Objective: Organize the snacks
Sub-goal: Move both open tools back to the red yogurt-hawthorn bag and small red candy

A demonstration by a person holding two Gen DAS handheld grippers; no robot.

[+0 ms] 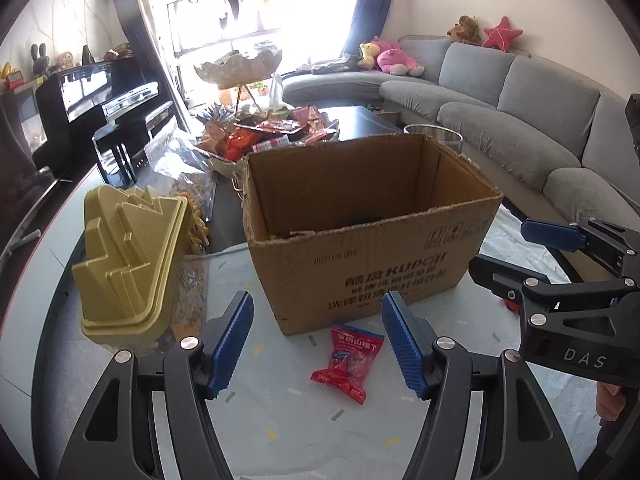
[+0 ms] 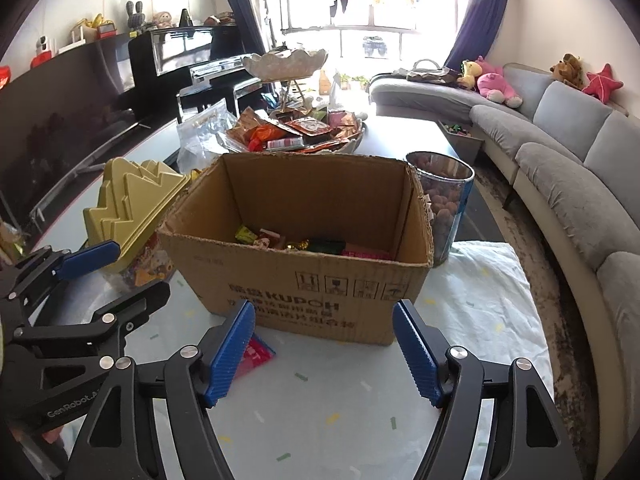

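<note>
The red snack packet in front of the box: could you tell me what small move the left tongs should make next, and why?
Probably lower the left tongs onto the red snack packet and close. They are open and empty, the packet lies loose between the fingers on the white cloth, and the cardboard box just behind it already holds snacks.

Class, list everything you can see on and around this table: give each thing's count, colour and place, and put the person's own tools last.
cardboard box: one, brown, open, middle of the table, snacks inside
red snack packet: one, on the cloth in front of the box
yellow lid: one, on a patterned container left of the box
clear jar: one, holds brown pieces, right of the box
snack tray: one, heaped with mixed packets, behind the box
white cloth: one, under the box
sofa: one, grey, far right
piano: one, black, far left
left gripper: open, blue fingers, over the red packet
right gripper: open, blue fingers, empty
</note>
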